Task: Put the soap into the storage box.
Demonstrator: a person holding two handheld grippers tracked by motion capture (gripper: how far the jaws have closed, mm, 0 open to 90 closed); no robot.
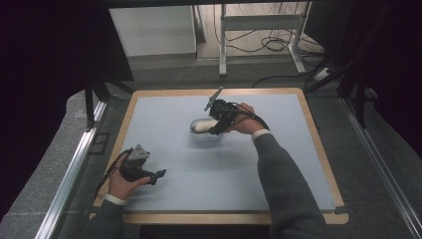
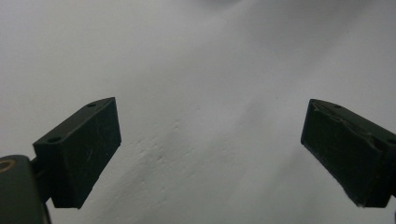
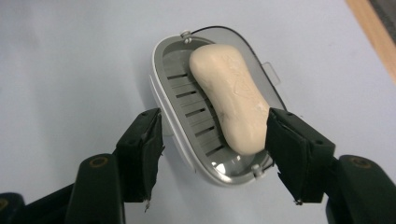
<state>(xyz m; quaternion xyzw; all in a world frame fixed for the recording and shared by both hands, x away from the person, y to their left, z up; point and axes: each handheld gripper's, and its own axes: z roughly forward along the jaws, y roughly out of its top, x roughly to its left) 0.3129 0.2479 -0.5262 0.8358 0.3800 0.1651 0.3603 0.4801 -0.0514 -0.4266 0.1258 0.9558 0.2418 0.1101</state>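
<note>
Two claws are mine here: my right claw (image 3: pixel 212 154) hangs at the centre of the frame over the soap dish (image 3: pixel 180 140), jaws apart, straddling the dish's near end where the cream soap bar (image 3: pixel 231 105) lies on the slatted tray, so closing would likely catch dish and bar together. My left claw (image 2: pixel 210 154) waits at the lower left, jaws spread wide over bare blue surface (image 1: pixel 174 114), clear of the work.

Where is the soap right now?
The soap lies in the grey soap dish near the middle of the blue mat, between the open jaws of the right gripper.
</note>
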